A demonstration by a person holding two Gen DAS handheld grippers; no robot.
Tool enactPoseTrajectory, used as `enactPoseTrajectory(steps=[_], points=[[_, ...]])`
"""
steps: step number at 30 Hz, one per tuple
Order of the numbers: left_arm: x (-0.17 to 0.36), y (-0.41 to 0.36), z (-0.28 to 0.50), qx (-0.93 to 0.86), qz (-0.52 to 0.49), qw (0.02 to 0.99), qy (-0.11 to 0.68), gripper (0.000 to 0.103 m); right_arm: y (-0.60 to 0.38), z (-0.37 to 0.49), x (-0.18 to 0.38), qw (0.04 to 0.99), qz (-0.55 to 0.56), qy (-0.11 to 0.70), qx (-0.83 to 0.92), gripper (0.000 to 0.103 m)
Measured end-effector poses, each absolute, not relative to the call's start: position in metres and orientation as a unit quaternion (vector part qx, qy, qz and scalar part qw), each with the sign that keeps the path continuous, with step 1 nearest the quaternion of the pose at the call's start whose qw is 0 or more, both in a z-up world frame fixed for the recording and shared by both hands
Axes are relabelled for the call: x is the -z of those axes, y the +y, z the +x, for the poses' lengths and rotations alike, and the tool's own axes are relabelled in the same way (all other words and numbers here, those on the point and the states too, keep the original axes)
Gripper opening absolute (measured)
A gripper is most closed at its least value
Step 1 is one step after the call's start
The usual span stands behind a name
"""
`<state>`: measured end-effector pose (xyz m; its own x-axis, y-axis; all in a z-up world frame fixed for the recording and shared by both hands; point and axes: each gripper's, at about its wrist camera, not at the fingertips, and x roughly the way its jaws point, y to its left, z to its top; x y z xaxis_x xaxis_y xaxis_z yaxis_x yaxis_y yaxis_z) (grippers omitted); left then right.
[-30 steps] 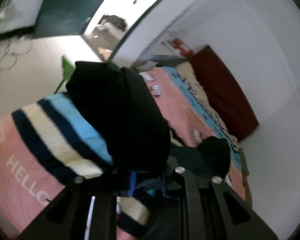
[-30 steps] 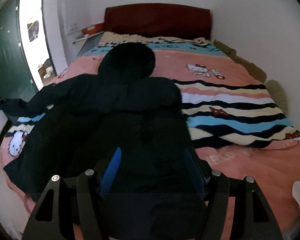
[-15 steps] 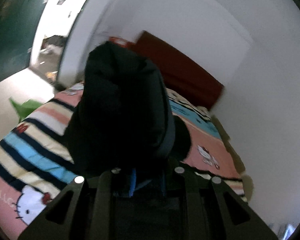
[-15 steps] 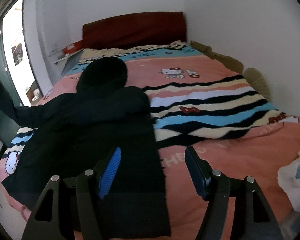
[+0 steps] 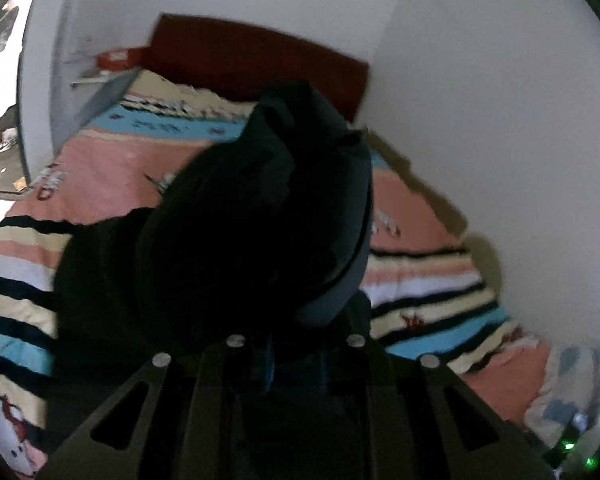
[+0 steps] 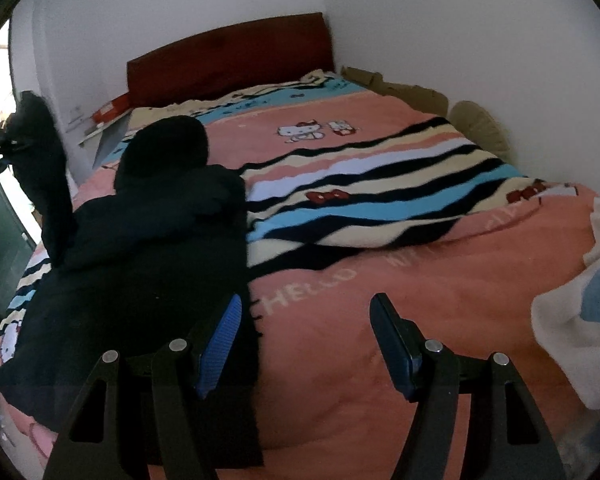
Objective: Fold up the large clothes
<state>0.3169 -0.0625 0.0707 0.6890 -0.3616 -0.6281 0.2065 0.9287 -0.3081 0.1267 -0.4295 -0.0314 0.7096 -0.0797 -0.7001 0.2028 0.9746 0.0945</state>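
Observation:
A large black hooded jacket (image 6: 140,248) lies spread on the left half of the bed, its hood (image 6: 164,148) toward the headboard. One black sleeve (image 6: 44,168) is lifted off the bed at the far left. That sleeve (image 5: 260,220) bunches up and fills the middle of the left wrist view, with my left gripper (image 5: 296,346) shut on it; the fabric hides the fingertips. My right gripper (image 6: 306,300) stands open and holds nothing. It hovers over the pink blanket just right of the jacket's folded edge, its blue left pad (image 6: 220,340) above that edge.
The bed (image 6: 380,288) carries a pink, striped cartoon-cat blanket and has a dark red headboard (image 6: 228,56). White walls close in behind and on the right. A white and blue cloth (image 6: 580,320) lies at the bed's right corner. A red box (image 6: 110,111) sits beside the headboard.
My left gripper has swung the held sleeve from the bed's floor side up and across over the jacket, rolling as it went. My right gripper has slid right, off the jacket and over the pink blanket.

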Motion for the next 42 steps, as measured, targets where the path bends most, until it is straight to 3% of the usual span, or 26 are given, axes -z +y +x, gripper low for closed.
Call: enactPoseTrajectory(steps=[11,13,15,16,18,19,26,30,42], points=[[0.062,-0.161,0.379,0.139,-0.051,0.874,0.463,0.015,-0.445,0.132,0.06,0.907,0.08,0.403,0.093,0.066],[0.079,-0.168,0.382,0.137,-0.031,0.868,0.476,0.017,-0.446,0.134,0.064,0.904,0.079,0.409,0.096,0.066],[0.085,-0.172,0.38,0.142,-0.012,0.866,0.479,0.025,-0.446,0.135,0.067,0.903,0.079,0.411,0.097,0.066],[0.085,-0.177,0.377,0.147,-0.001,0.867,0.477,0.029,-0.445,0.136,0.067,0.903,0.078,0.412,0.096,0.066],[0.08,-0.179,0.37,0.157,0.004,0.869,0.47,0.054,-0.442,0.136,0.066,0.903,0.075,0.413,0.094,0.066],[0.071,-0.177,0.365,0.159,0.007,0.872,0.463,0.056,-0.44,0.136,0.065,0.903,0.073,0.412,0.093,0.066],[0.03,-0.191,0.326,0.213,0.036,0.882,0.419,0.057,-0.429,0.131,0.05,0.909,0.065,0.403,0.086,0.066],[0.01,-0.161,0.313,0.227,0.018,0.886,0.403,0.057,-0.418,0.132,0.036,0.913,0.055,0.395,0.081,0.069],[-0.015,0.02,0.357,0.077,0.044,0.919,0.384,0.057,-0.326,0.229,-0.012,0.928,-0.022,0.371,-0.011,0.069]])
